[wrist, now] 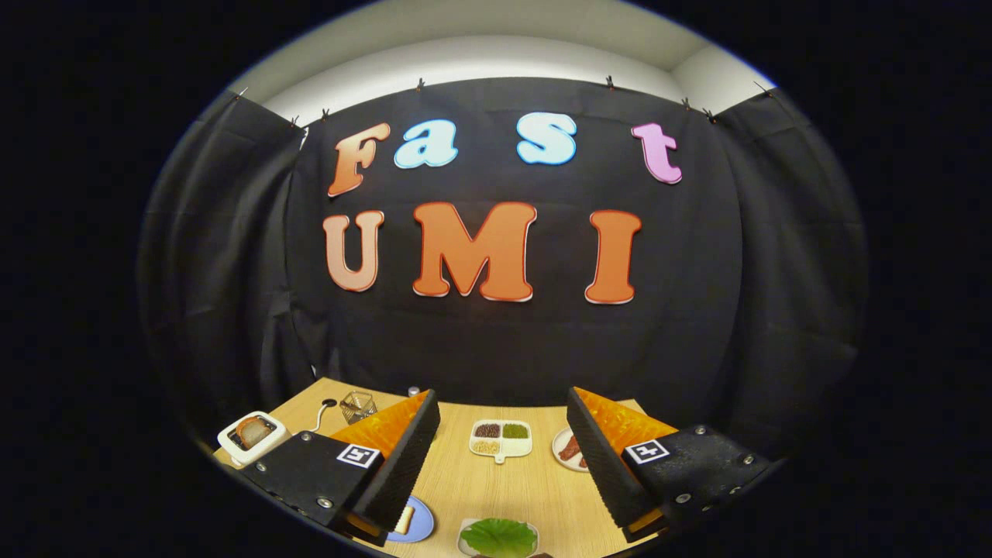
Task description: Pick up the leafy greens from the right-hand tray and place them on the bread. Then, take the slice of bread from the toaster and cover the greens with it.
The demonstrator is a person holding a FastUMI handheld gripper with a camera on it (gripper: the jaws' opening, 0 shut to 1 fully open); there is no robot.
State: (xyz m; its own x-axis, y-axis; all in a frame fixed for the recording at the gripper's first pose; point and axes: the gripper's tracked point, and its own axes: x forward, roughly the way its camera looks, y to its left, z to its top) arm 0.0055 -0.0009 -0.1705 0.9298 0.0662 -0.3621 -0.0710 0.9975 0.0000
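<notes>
Over the wooden table (pixel 465 480) the tool (pixel 504 457) hung high with its two foam-faced fingers (pixel 403 465) spread wide and nothing between them. Pretty much everything could be placed off the little divided dish (pixel 501 439), so I'll use that as the landmark. It sat out beyond the fingertips, roughly centred in the gap, with a dark reddish filling, a green one and a pale one in its compartments.

Nearer the camera than the dish, down between the fingers, was the leafy green (pixel 500 536), one big flat leaf lying on a white tray (pixel 463 535). Not touched by either finger, well below them by the look of it.

Left of the dish and closer in, half hidden behind the left finger, was a blue plate (pixel 418 521) with a pale slice of bread (pixel 404 518) on it. Only the edge of that slice showed, so couldn't tell much more.

Far left of the dish, near the table's edge, stood the white toaster (pixel 249 437) with a browned slice of toast (pixel 253 431) sitting in its slot. A dark cord (pixel 322 415) ran off it toward the back, and a small clear glass (pixel 357 405) stood just beyond that.

Right of the dish, tucked partly behind the right finger, was a white plate (pixel 564 449) with some reddish strips (pixel 571 447) on it, maybe bacon, hard to say.
</notes>
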